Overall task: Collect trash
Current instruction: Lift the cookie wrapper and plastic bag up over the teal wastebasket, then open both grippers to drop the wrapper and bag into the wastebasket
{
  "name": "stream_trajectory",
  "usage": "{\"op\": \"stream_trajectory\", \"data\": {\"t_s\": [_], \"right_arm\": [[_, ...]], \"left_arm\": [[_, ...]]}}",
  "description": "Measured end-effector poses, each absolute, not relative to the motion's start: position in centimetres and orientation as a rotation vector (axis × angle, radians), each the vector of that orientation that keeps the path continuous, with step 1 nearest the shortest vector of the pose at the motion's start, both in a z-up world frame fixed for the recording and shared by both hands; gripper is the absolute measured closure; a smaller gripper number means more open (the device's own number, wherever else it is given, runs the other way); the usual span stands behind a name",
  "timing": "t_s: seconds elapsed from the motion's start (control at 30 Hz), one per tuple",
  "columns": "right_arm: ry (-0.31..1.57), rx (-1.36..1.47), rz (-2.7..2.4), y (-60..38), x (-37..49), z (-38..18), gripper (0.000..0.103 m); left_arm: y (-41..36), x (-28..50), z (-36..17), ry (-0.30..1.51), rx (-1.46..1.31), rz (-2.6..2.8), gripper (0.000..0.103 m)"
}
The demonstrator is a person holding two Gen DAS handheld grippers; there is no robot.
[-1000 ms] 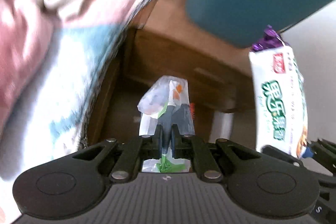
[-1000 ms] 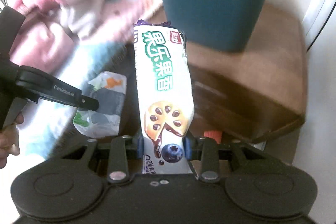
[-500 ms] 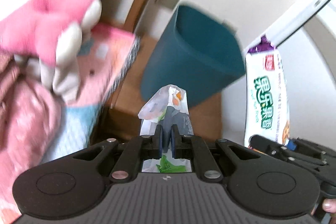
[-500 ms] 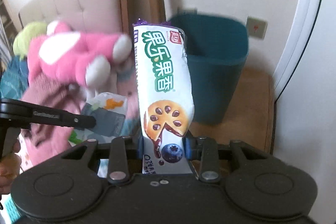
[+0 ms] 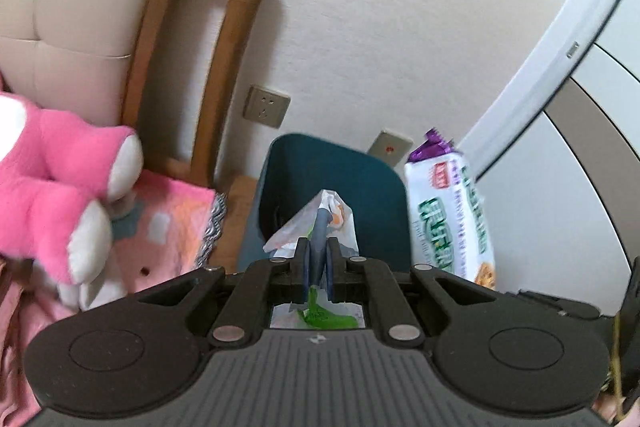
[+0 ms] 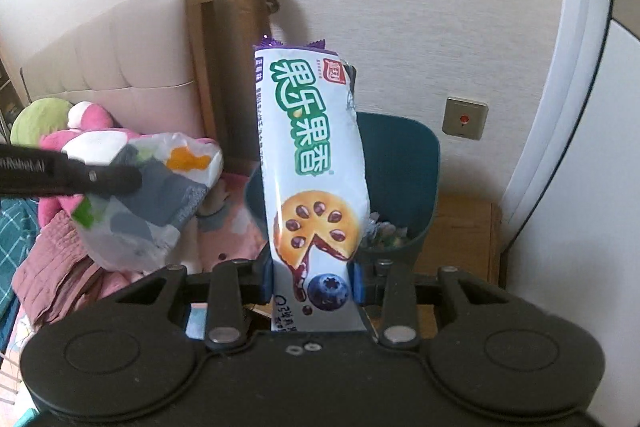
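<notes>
Both raised side by side — left hand-held gripper (image 5: 318, 259) clamped nearly closed, right hand-held gripper (image 6: 311, 283) clamped wider.

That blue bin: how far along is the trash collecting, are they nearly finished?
Partly. The bin already holds some wrappers. In hand: the left gripper pinches a crumpled bag, and the right gripper grips a biscuit pack; both are held up in front of the bin. Left: drop both in. Whether more trash remains elsewhere cannot be seen.
</notes>
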State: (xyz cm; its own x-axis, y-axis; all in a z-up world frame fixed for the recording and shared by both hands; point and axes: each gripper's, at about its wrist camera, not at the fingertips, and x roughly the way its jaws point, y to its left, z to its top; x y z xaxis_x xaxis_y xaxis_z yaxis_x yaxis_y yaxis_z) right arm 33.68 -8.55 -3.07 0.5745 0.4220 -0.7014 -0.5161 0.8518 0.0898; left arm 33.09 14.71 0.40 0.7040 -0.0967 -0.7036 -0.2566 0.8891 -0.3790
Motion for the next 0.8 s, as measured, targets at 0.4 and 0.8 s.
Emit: {"op": "stream_trajectory", "data": {"t_s": [0.4, 0.8], "right_arm": [[0.92, -0.208, 0.585, -7.1, 47.5, -6.9, 0.068], [1.033, -0.351, 0.593, -4.3, 51.5, -10.9, 0.061]], "left_arm": [[13.0, 47.0, -4.8, 0.91, -0.441, 0.206, 0.096], [11.6, 52.7, -11.9, 1.11, -0.329, 0.225, 0.096]]}}
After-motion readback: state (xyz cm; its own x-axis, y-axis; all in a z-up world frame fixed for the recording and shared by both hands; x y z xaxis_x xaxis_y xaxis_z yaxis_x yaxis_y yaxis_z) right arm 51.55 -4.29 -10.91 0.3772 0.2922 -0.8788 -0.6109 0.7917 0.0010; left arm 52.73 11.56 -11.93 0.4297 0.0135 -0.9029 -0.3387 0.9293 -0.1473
